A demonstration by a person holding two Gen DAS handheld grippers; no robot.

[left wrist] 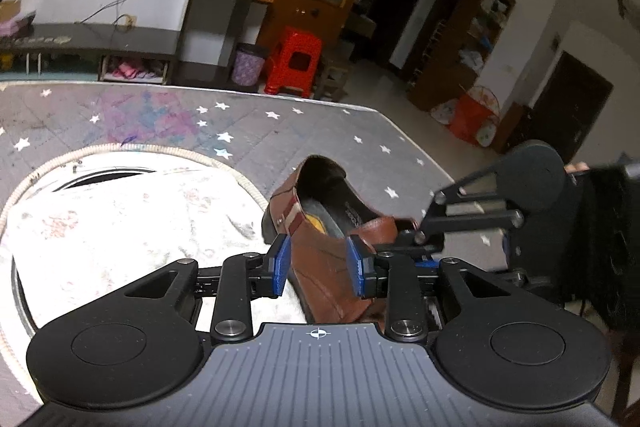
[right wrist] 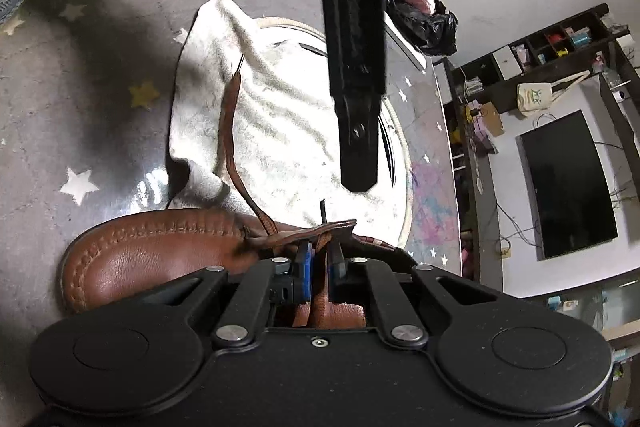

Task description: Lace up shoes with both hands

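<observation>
The left gripper (left wrist: 320, 269) gapes apart around the brown leather shoe (left wrist: 320, 243) (its opening bare inside). The right gripper (right wrist: 319, 267) pinches the brown woven lace (right wrist: 236, 155), which trails over a white towel (right wrist: 280, 115).

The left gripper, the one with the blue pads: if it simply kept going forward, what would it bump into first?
Most likely the brown leather shoe. The left gripper has its fingers open on either side of the shoe's body, so it lies directly ahead, though depth is hard to judge.

Shoe (left wrist: 320, 227) on table (left wrist: 280, 131), towel (left wrist: 120, 219) to its left
</observation>
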